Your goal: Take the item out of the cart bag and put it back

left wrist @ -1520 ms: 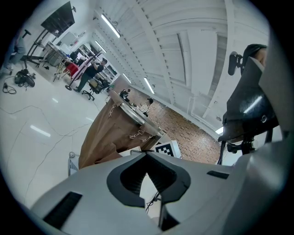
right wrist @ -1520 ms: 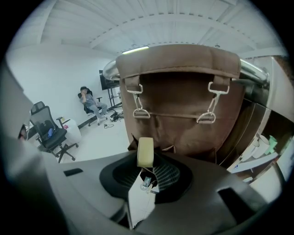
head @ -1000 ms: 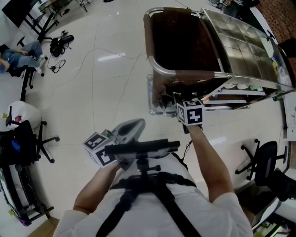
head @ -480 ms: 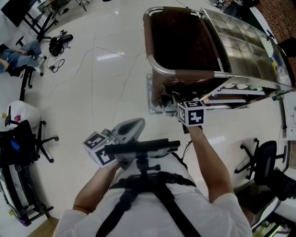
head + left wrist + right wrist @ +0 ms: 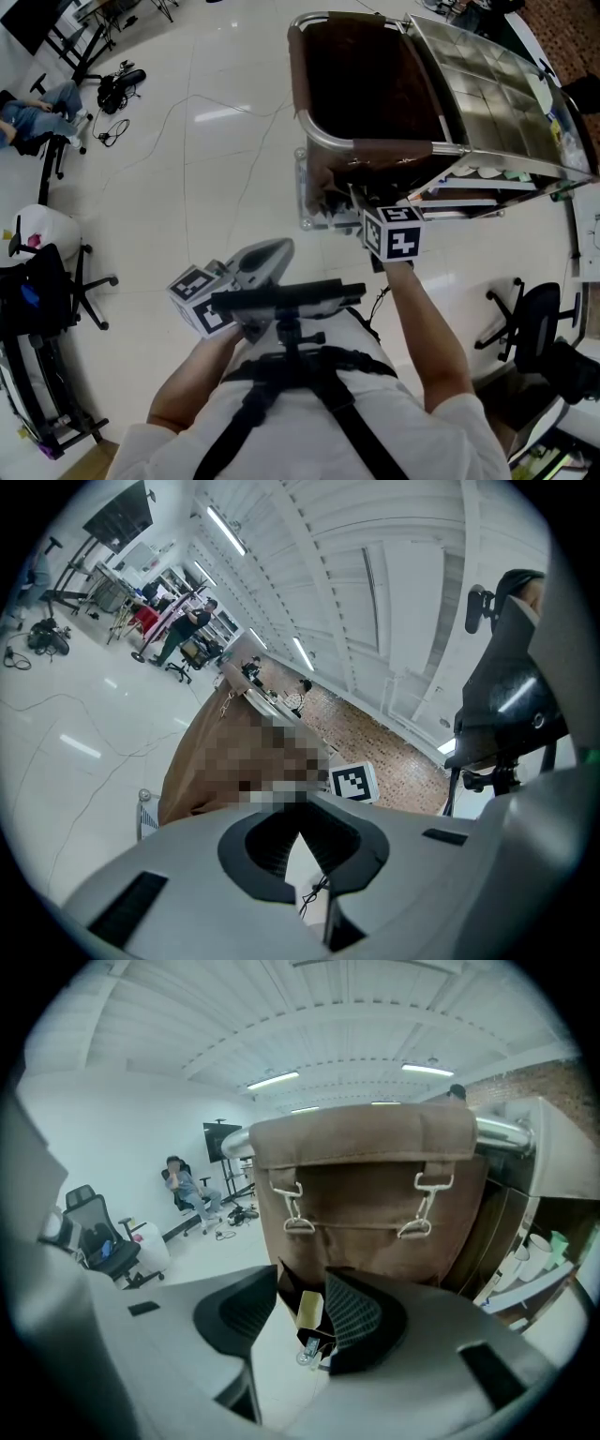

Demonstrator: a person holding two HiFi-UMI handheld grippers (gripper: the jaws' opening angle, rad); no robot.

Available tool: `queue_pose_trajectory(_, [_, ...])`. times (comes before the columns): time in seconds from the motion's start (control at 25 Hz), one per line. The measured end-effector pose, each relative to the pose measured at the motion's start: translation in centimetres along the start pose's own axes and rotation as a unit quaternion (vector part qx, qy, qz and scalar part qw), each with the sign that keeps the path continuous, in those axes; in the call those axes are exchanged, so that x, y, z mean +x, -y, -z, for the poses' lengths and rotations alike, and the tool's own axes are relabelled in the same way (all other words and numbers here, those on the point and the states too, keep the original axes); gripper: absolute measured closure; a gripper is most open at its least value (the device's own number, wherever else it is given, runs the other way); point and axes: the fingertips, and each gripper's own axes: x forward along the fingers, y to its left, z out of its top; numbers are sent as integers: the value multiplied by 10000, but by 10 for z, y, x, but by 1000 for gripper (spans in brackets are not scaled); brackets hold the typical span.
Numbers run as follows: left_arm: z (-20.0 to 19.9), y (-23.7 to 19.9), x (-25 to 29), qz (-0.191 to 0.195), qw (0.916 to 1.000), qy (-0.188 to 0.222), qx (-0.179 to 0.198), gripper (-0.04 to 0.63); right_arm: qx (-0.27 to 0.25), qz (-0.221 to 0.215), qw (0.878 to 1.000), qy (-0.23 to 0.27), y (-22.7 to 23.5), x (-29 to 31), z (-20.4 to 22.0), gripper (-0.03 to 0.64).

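Harness (image 5: 314, 394): crossed a white shirt (image 5: 281, 445) as black straps, right under the head camera.
Left gripper (image 5: 298, 810): sat close against the torso and pointed level; closed tip to tip, with only floor visible behind the narrow slit.
Left marker cube (image 5: 197, 300): rode at the near end of that tool, beside a black bar (image 5: 281, 300).
Right gripper (image 5: 302, 1286): reached out on a straight arm, tilted downward at the foot of the bag; stood wide and had just been opening, gripping nothing.
Right marker cube (image 5: 396, 232): showed just below the bag's near edge in the head view.
Item (image 5: 310, 1309): small and tan, stood upright in the gap between the spread pads, at a dark opening low on the bag; clear of the left pad, just beside the other.
Clear thing (image 5: 305, 1356): lay right below the item; too small to identify.
Cart bag (image 5: 366, 84): brown, hung open-topped inside a metal frame (image 5: 323, 141); carried two metal clips (image 5: 298, 1224) on its front.
Gridded panel (image 5: 487, 94): lay beside the bag, on its far-right side.
Floor (image 5: 187, 187): pale, glossy, crossed by a thin cable (image 5: 187, 122).
Office chair (image 5: 56, 281): stood well apart, at left.
Seated person (image 5: 37, 108): sat farthest off, by a dark screen.
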Motion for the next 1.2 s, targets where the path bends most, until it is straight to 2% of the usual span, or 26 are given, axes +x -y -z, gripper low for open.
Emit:
queue_pose_trajectory(0.76, [3, 8, 4, 145, 9998, -106, 37, 592, 142, -39, 9995, 282, 3, -47, -9, 451])
queue_pose_trajectory(0.92, [4, 9, 4, 143, 9999, -77, 35, 592, 116, -96, 9994, 322, -1, -56, -9, 470])
queue_pose_trajectory(1.04, [5, 10, 4, 138, 9999, -78, 23, 592, 71, -154, 9993, 341, -5, -63, -10, 506])
queue_pose_trajectory(1.08, [5, 9, 5, 137, 9999, -76, 21, 592, 68, -181, 9992, 346, -6, -66, -10, 536])
queue_pose_trajectory(1.2, [5, 9, 4, 141, 9999, -61, 24, 592, 53, -242, 9989, 387, -11, -74, -12, 555])
